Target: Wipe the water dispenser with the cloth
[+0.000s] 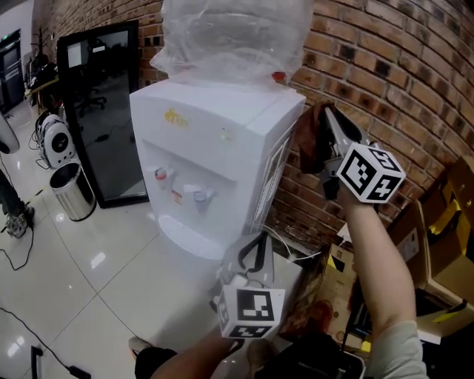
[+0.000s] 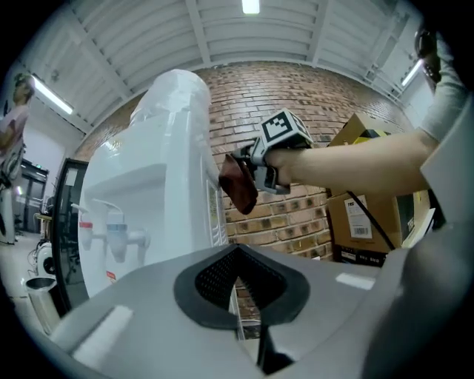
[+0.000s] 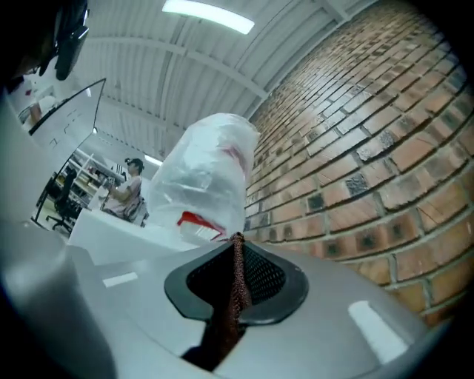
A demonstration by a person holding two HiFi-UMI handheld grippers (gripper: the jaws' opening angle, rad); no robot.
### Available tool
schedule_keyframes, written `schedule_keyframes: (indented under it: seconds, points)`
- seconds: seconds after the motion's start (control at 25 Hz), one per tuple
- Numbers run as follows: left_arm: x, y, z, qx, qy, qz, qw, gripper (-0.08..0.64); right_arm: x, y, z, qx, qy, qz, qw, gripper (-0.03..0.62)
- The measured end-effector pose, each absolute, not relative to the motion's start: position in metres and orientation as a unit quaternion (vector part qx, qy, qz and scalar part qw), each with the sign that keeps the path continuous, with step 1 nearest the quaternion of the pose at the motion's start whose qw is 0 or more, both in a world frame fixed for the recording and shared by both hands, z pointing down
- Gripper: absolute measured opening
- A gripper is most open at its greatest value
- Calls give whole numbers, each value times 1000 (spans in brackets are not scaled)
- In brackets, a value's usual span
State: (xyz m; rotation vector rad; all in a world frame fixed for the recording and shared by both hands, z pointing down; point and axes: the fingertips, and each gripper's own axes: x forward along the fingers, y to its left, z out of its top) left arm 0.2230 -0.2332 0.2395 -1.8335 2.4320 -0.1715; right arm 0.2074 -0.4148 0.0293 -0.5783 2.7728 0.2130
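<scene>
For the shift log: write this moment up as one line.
right hand-held gripper: shut on brown cloth | cloth position: beside upper side of water dispenser, contact unclear | left hand-held gripper: shut, empty

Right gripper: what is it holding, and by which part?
The right gripper pinches the brown cloth by a thin fold; the left gripper holds nothing.

This looks like an office or workshop hall: bare brick wall [image 1: 385, 66], glossy tiled floor [image 1: 67, 281], white panelled ceiling [image 2: 148, 29] with strip lights [image 3: 207, 16], cardboard boxes [image 2: 363, 215], a water dispenser [image 1: 215, 148].
</scene>
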Motion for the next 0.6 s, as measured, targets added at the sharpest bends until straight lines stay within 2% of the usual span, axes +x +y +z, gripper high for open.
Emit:
schedule_keyframes:
  seconds: [0.12, 0.28, 0.6]
  points:
    - [217, -232, 242, -598, 799, -53, 36, 0, 191, -421, 10, -207, 962, 67, 165, 49]
    - [209, -226, 240, -593, 803, -49, 32, 0, 169, -431, 17, -220, 962, 61, 152, 49]
    - [218, -228, 262, -603, 794, -76, 19, 0, 169, -437, 34, -242, 957, 61, 150, 49]
